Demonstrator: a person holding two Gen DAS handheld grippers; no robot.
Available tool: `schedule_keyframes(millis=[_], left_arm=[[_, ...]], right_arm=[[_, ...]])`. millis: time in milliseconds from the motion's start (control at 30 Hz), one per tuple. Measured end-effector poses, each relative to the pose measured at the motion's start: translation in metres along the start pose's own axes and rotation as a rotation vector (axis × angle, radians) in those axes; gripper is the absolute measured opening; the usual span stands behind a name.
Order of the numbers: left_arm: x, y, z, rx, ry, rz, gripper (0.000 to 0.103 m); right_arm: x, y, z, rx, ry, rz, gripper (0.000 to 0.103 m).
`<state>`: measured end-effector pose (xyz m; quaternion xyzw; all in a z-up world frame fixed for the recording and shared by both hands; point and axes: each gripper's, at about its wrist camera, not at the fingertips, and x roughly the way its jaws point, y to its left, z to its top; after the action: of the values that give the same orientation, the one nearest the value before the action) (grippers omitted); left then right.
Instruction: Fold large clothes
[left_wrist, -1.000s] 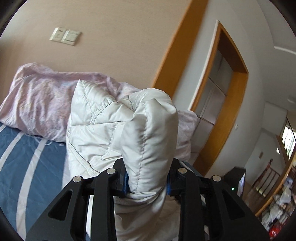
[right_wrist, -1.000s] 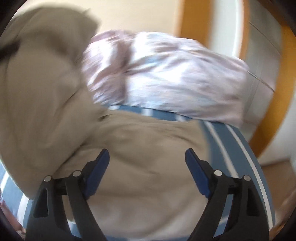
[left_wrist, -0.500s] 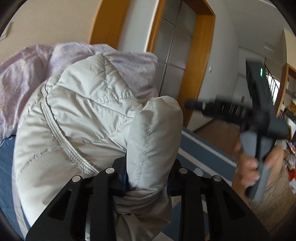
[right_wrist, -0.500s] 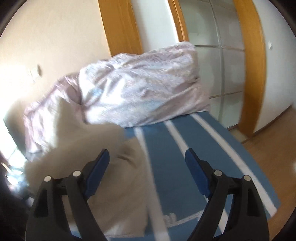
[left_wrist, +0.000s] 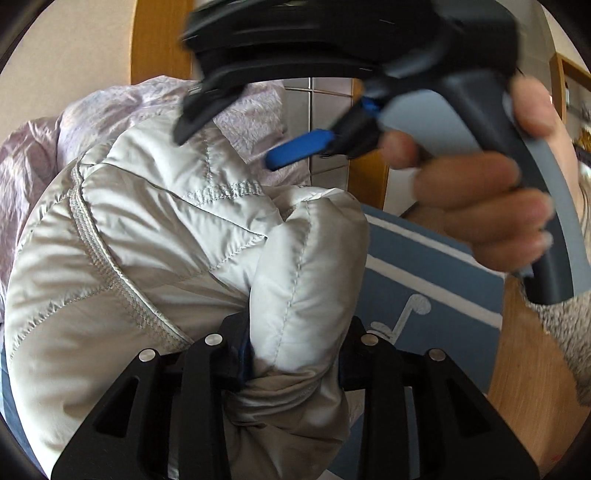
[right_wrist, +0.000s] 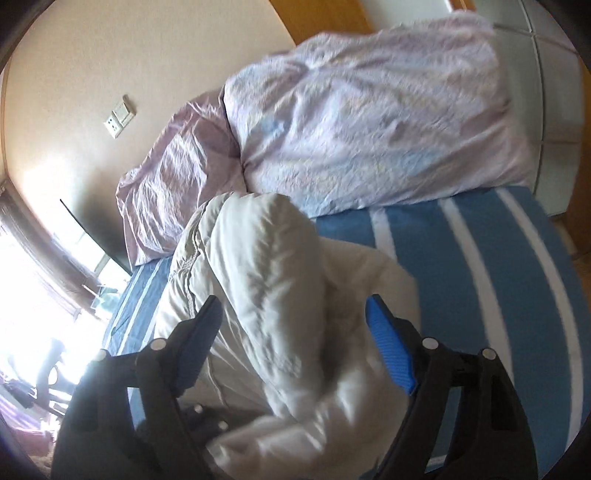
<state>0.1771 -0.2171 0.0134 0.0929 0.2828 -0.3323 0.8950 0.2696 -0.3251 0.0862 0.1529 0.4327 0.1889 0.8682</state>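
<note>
Since a second ago, the right tool (left_wrist: 280, 122) has swung from out of the left camera's view to loom just above the pale grey quilted puffer jacket (left_wrist: 147, 251), while that jacket has sunk from in front of the wall towards the blue bed sheet with white stripes (right_wrist: 480, 280). The left tool (left_wrist: 295, 354) is clenched on a rolled, padded edge of the jacket, its jaws easing apart slightly though the pads press on the fabric. The right tool (right_wrist: 295, 347), seen from its own camera, stands wide with its jaws closing; a thick fold of the jacket lies between them, not yet pinched.

To do this step well, I judge the right tool should bite deep into the fold, taking both layers near a stitched seam, because the shell looks slick and the filling springy, so a shallow grip could slide off. The left should keep its hold until the right has closed.

The jacket is puffy, with diamond stitching and a ribbed zip strip along one edge. It rests bunched on the bed, just in front of the crumpled lilac duvet (right_wrist: 369, 122). The person's hand (left_wrist: 491, 206) grips the right tool's grey handle.
</note>
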Motion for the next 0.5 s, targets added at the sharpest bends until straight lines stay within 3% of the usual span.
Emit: schedule_keyframes(millis=[133,200,300,500], left_arm=[[0.007,-0.007,-0.003,0.045,0.009,0.021,0.033],[0.005,-0.015,-0.009,0.066,0.011,0.033,0.034],[0.003,-0.018,-0.009,0.098,0.008,0.052,0.035],[-0.065,0.013,0.001,0.021,-0.017,-0.064,0.038]], right_arm=[[0.021,0.001,-0.001,-0.012,0.059,-0.004,0.074],[0.033,-0.001,-0.004,-0.007,0.089,-0.022,0.05],[0.038,-0.009,-0.009,0.036,0.083,0.003,0.027],[0.037,-0.009,-0.013,0.009,0.054,-0.064,0.019]])
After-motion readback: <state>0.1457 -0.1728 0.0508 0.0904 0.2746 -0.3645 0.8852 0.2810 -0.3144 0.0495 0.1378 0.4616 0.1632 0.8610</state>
